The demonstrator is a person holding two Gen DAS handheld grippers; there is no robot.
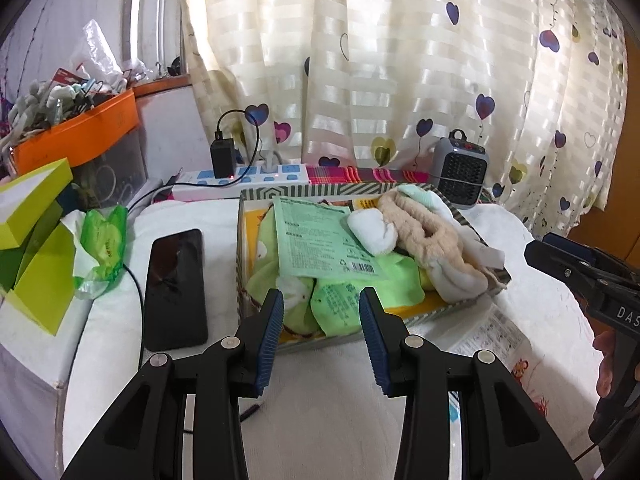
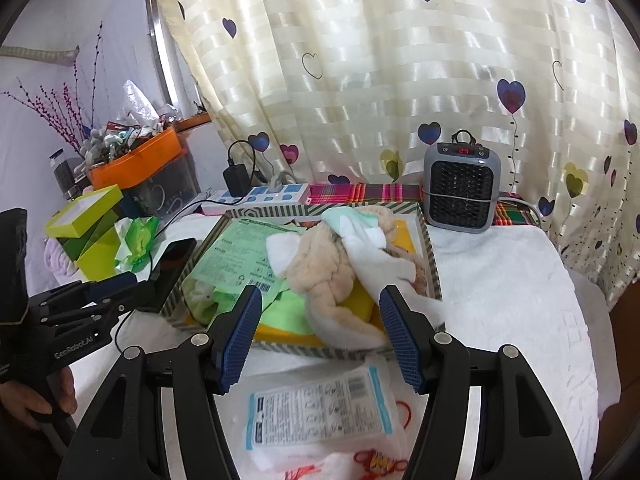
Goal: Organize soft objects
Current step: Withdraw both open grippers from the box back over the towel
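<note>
A cardboard box with a striped rim stands on a white towel. It holds light green socks, a green printed packet, a small white sock and a beige fluffy piece lying over white cloth. My left gripper hovers open just in front of the box's near edge, with nothing between its blue pads. My right gripper is open too, near the box's front right, above a clear plastic packet on the towel. Each gripper shows at the edge of the other's view.
A black phone with a cable lies left of the box. Beyond it are a green tissue pack, lime boxes and an orange tray of clutter. A power strip and a small grey heater stand behind, before a heart-print curtain.
</note>
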